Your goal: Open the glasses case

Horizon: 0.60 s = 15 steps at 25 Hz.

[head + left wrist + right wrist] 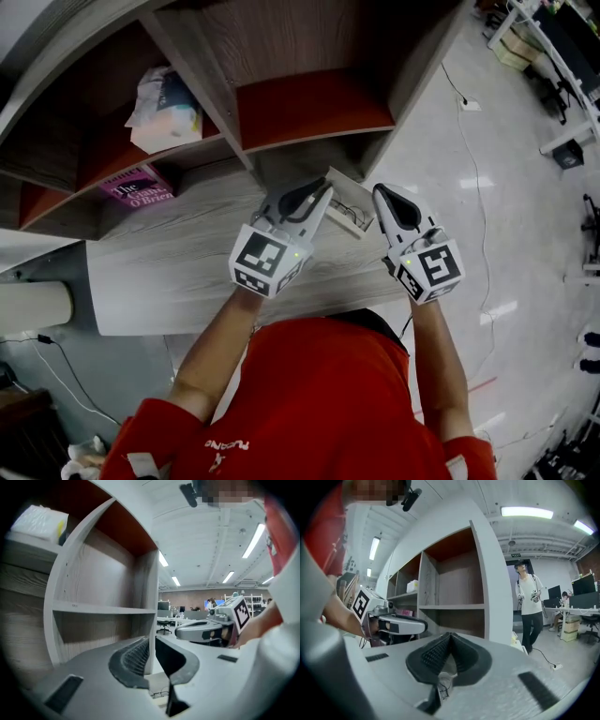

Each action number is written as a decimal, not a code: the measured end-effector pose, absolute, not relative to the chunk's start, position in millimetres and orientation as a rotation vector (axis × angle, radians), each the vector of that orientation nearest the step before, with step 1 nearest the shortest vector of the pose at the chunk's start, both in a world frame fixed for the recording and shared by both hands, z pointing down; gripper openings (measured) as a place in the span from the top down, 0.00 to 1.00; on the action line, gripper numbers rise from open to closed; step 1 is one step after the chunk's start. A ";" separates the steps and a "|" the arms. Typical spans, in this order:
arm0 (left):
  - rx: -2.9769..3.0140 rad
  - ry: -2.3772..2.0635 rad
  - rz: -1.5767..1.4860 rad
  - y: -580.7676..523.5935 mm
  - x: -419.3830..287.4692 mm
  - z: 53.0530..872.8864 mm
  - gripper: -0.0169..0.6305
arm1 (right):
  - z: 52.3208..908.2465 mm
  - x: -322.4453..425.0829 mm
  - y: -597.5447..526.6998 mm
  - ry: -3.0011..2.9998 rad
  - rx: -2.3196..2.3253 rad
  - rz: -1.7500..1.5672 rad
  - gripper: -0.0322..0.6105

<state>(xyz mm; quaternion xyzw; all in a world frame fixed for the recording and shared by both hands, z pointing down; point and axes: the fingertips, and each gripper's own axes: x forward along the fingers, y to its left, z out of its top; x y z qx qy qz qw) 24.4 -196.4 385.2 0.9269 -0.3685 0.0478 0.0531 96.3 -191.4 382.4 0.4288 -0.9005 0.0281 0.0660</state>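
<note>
"O'Brien" on pink book

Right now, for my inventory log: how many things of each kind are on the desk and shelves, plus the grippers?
Grippers: 2, left gripper and right gripper
Glasses case: 1
Book: 1
White packet: 1
Total: 5

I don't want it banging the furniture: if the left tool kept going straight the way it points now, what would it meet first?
Most likely the shelf unit's upright end panel, which stands dead ahead of the left tool; depth is unclear, so it might just clear its edge.
</note>
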 end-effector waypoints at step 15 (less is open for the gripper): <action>2.895 -1.145 -0.058 -173.0 21.2 316.7 0.96 | 326.9 81.5 -158.5 -2.835 1.352 -0.007 0.94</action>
